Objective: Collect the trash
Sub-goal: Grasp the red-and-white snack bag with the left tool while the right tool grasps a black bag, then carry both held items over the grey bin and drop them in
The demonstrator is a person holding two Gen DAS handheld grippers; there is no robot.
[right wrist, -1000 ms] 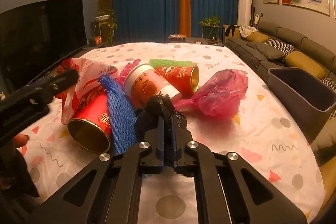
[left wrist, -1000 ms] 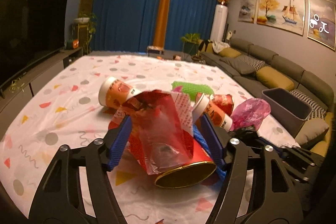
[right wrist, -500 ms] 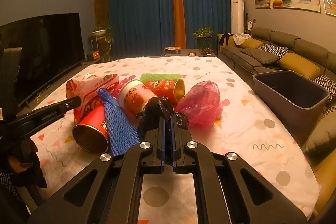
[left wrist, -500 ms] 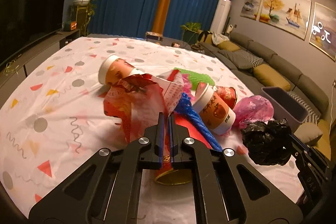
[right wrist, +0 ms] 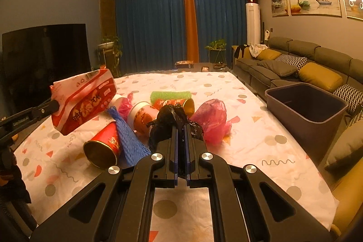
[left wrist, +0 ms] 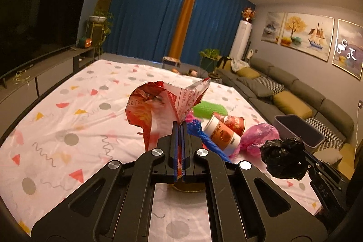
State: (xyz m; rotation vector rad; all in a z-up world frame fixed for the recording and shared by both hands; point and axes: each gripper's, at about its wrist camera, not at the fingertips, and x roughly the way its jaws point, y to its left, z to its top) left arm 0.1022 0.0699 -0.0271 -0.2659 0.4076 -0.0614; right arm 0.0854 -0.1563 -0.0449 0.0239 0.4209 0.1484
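My left gripper (left wrist: pixel 179 126) is shut on a red and white snack wrapper (left wrist: pixel 163 103) and holds it above the table; the wrapper also shows in the right wrist view (right wrist: pixel 84 99). My right gripper (right wrist: pixel 181 128) is shut on a crumpled black plastic bag (right wrist: pixel 172 121), held above the table; the bag shows at the right of the left wrist view (left wrist: pixel 283 158). On the table lie a pink plastic bag (right wrist: pixel 213 119), a blue foam net (right wrist: pixel 129 137), red paper cups (right wrist: pixel 104 146) and a green foam net (right wrist: pixel 170 95).
A grey bin (right wrist: pixel 306 106) stands beside the table's right edge, in front of a grey sofa (right wrist: pixel 301 65). The table has a white patterned cloth (right wrist: pixel 261 146). A television (right wrist: pixel 43 56) stands at the left.
My left gripper closed on the snack wrapper and lifted it off the pile. My right gripper rose with the black bag still in it.
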